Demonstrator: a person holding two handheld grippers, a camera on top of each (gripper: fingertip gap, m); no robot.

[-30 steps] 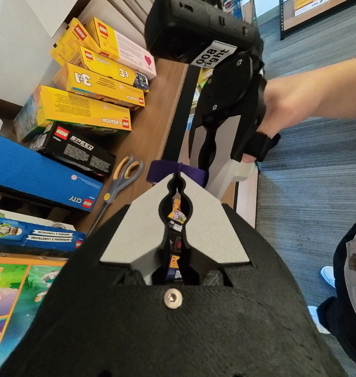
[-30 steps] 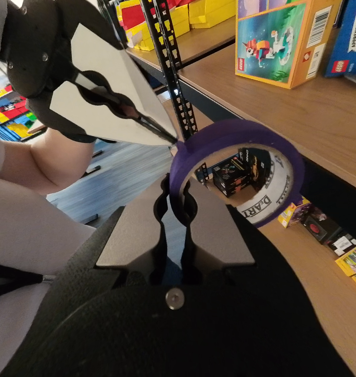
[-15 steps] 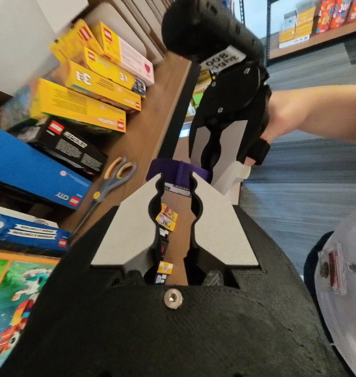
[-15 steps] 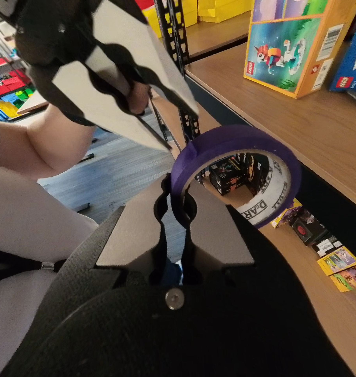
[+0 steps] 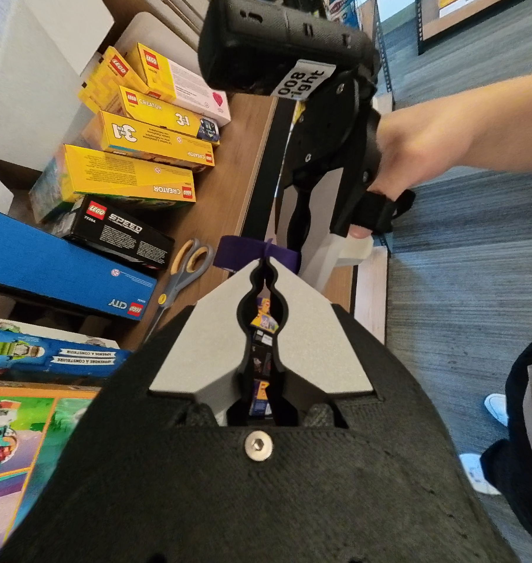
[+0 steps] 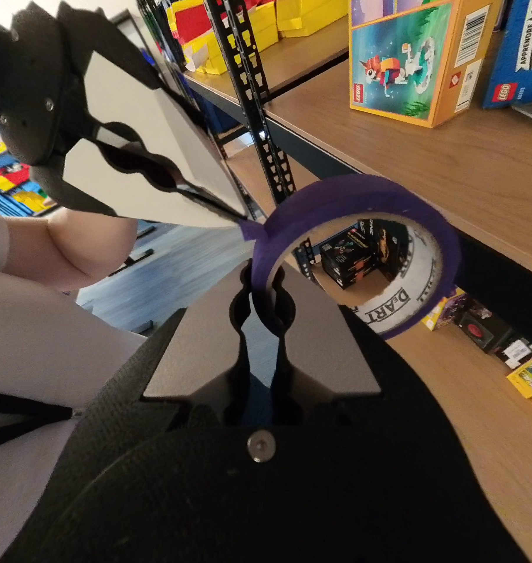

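Note:
My right gripper (image 6: 262,275) is shut on the rim of a roll of purple tape (image 6: 380,195) and holds it in the air beside the shelf edge. My left gripper (image 5: 266,262) is shut on the loose end tab of the tape (image 6: 250,229), pinching it at the fingertips just off the roll. In the left wrist view the purple tape roll (image 5: 243,253) shows edge-on behind my fingertips, with the right gripper (image 5: 313,170) and a person's hand (image 5: 411,146) above it. In the right wrist view the left gripper (image 6: 242,217) comes in from the upper left.
A wooden shelf (image 5: 228,182) holds several yellow, black and blue toy boxes (image 5: 127,179) and scissors (image 5: 182,274). A black upright shelf post (image 6: 252,100) stands just behind the tape. An orange box (image 6: 411,61) stands on the shelf; small boxes (image 6: 350,259) lie on the lower shelf. One gripper's finger ends stand about 5 cm off the other's.
Half a second ago my left gripper was open and off the tape; now it has shut on the tape's end tab again. The right gripper kept holding the roll.

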